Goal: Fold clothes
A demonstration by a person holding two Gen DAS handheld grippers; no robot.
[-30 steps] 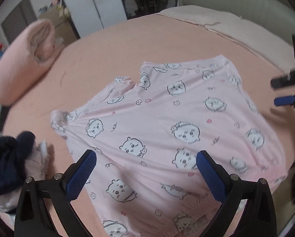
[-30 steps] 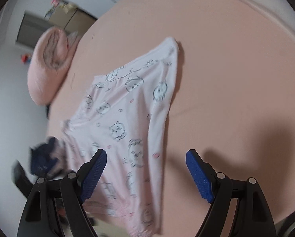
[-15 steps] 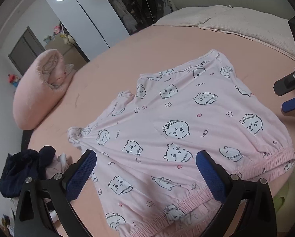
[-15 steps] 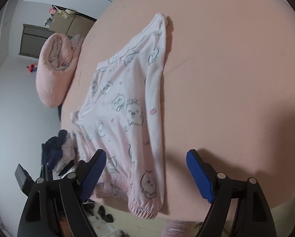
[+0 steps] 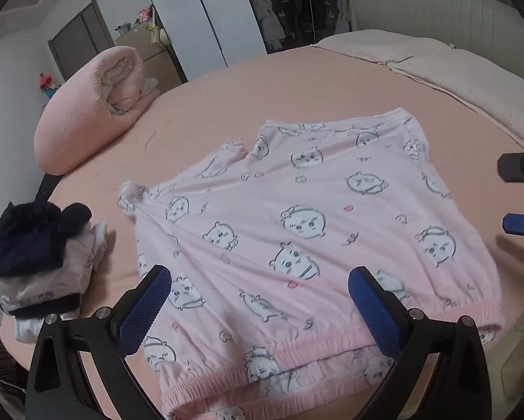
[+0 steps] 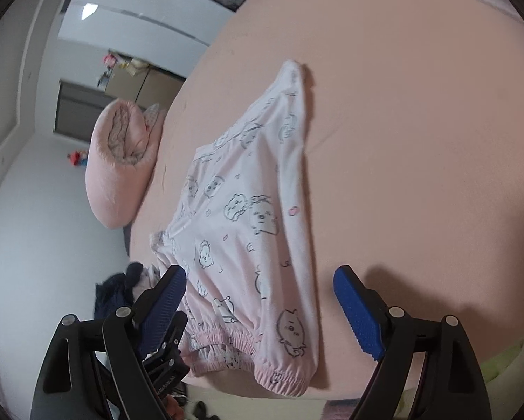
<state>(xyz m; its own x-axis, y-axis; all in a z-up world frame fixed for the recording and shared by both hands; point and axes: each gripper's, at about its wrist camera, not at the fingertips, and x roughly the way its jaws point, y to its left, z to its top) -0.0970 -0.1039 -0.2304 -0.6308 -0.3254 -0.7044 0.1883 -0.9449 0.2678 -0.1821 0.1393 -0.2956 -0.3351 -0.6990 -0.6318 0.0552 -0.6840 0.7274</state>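
Pink pyjama bottoms printed with cartoon faces lie spread flat on the round pink bed, with the elastic waistband at the near edge. My left gripper hovers open above the waistband end, nothing between its blue pads. In the right wrist view the same garment runs away from me. My right gripper stands open over its near right corner, pads apart from the cloth. Its blue fingertip also shows at the right edge of the left wrist view.
A rolled pink quilt lies at the bed's far left. A pile of folded clothes topped by a dark blue piece sits at the left edge. Beige pillows and a padded headboard are at the back right. The bed's edge is just below the grippers.
Both grippers have drawn back toward the near edge of the bed, so the waistband has come into view. The garment has stayed flat, and both grippers stay open.
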